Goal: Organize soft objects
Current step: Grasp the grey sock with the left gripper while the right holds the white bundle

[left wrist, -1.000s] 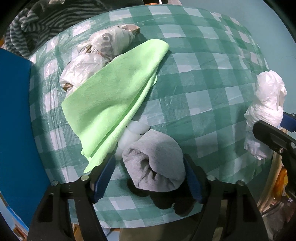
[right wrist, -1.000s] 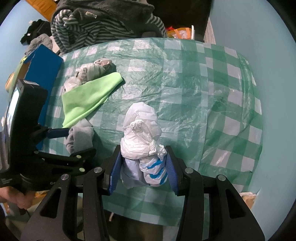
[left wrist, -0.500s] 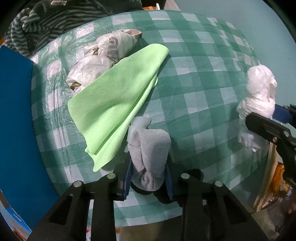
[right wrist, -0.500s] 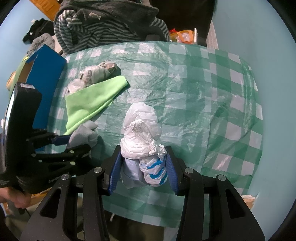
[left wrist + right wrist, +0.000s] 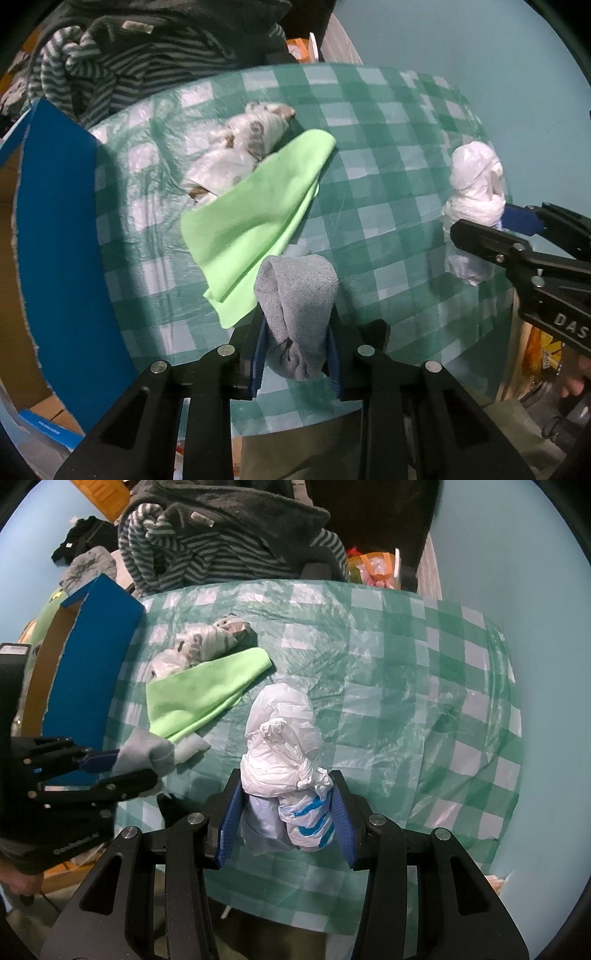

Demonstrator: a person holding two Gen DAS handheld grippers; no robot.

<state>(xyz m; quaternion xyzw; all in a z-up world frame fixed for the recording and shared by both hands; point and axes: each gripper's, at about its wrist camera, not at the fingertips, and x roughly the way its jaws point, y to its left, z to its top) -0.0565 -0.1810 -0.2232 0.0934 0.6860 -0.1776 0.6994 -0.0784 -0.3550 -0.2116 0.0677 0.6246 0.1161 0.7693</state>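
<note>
We have the left gripper (image 5: 295, 345) clenched on a grey sock (image 5: 295, 314), its jaws having just been closing around the rolled cloth, which now bulges above the pads and hangs over the checked table (image 5: 406, 147) near its front edge. The sock looks light and limp, so we judge a pinch across the thick middle of the roll to be the safe hold; a loose end would likely unroll. Our right gripper (image 5: 286, 825) grasps a knotted white bag (image 5: 280, 746) by its lower part, held above the table's near side. The bag seems light, crinkly and slippery, and we think squeezing below the knot keeps it from sliding out. A green cloth (image 5: 258, 218) lies folded flat on the table, just beyond the sock, partly over a clear plastic bundle (image 5: 240, 147); thin and floppy, it is best taken at the folded edge. A blue box (image 5: 66, 240) stands at the table's left, possibly the place for these things.
</note>
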